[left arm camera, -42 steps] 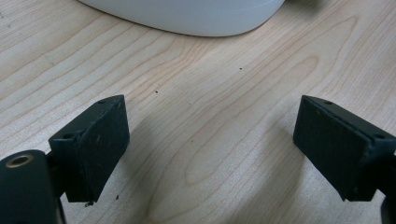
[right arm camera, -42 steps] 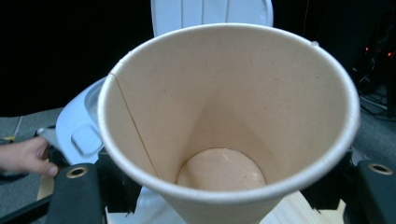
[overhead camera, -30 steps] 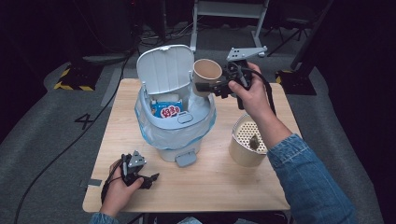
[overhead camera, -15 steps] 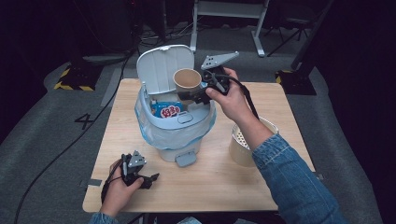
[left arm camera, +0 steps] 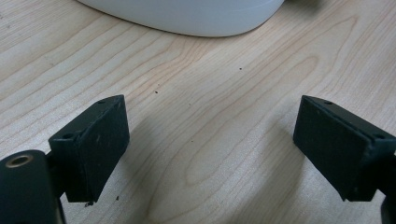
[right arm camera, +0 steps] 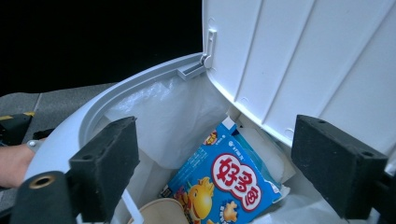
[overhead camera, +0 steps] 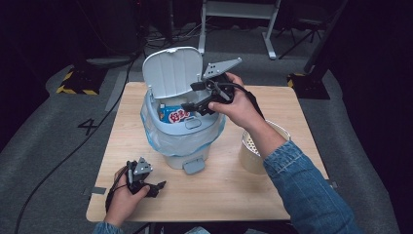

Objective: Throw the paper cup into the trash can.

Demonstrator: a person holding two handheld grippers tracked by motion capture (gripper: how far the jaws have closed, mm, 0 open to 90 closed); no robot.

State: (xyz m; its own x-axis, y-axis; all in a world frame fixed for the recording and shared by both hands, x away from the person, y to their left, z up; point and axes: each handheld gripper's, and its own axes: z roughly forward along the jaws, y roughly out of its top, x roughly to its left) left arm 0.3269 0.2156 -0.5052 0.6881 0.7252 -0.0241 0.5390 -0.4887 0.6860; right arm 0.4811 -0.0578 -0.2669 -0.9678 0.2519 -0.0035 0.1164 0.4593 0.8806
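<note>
At the table's (overhead camera: 146,204) near left corner we rest our left gripper (overhead camera: 155,186) on the bare wood, jaws spread wide with nothing between them, the base of the bin (left arm camera: 187,16) just ahead in the left gripper view. At centre stands the pale pedal bin (overhead camera: 182,139), lined with a clear bag, its lid (overhead camera: 170,73) tipped upright. Above its mouth we hold our right gripper (overhead camera: 191,97); its jaws have just been opening and stand wide apart, gripping nothing. Below them, inside the bin, lies the paper cup (right arm camera: 161,212) (only its rim shows, at the bottom of the right gripper view) beside a blue snack box (right arm camera: 229,186). Farther right, behind our sleeve, sits a cream basket (overhead camera: 251,148).
</note>
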